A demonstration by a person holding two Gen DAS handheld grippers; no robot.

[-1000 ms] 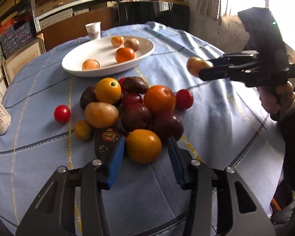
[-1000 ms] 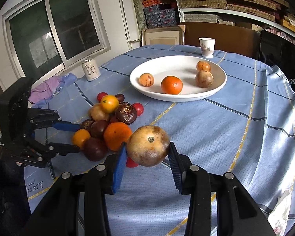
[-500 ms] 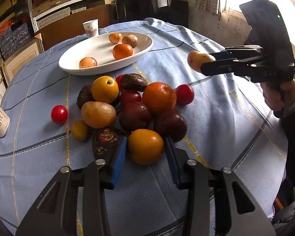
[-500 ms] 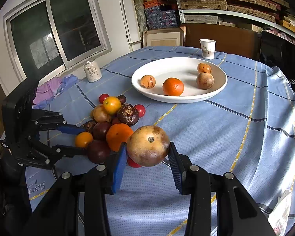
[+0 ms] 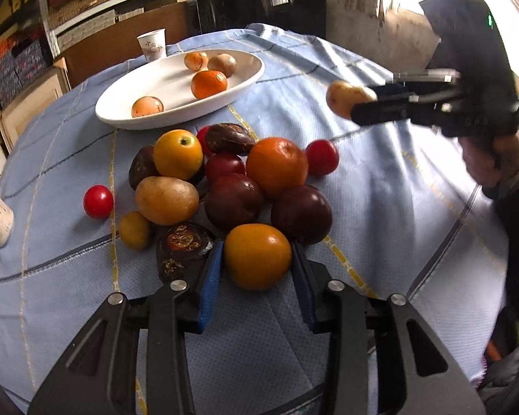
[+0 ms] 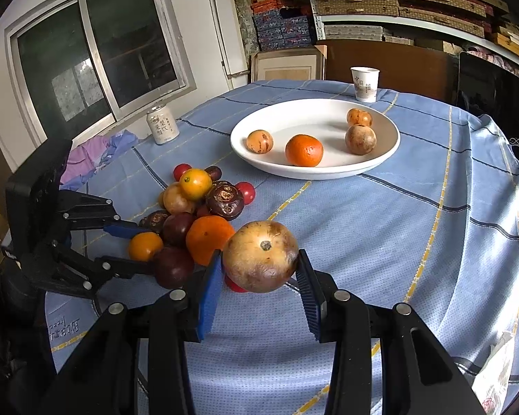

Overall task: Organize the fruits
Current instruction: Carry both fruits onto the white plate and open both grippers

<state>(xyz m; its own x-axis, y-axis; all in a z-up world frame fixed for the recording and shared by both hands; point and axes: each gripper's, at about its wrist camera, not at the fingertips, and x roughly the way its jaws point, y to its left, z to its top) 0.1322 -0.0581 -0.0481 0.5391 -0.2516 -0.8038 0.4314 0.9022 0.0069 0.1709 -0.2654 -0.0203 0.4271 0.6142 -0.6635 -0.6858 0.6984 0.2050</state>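
A pile of mixed fruit (image 5: 231,180) lies on the blue tablecloth; it also shows in the right wrist view (image 6: 197,221). My left gripper (image 5: 257,263) has its blue pads on both sides of a yellow-orange fruit (image 5: 257,256) at the pile's near edge, touching it. My right gripper (image 6: 261,269) is shut on a brown speckled round fruit (image 6: 259,256), held above the cloth to the right of the pile; it shows in the left wrist view (image 5: 346,98). A white oval plate (image 6: 380,159) behind the pile holds several fruits, among them an orange (image 6: 303,150).
A paper cup (image 6: 365,83) stands behind the plate. A white can (image 6: 162,124) stands at the table's window side. Shelves with boxes line the back wall. A dark screen (image 5: 259,10) stands beyond the table.
My left gripper has moved forward and closed in around the yellow-orange fruit. My right gripper has lifted slightly and moved toward the plate with the brown fruit.
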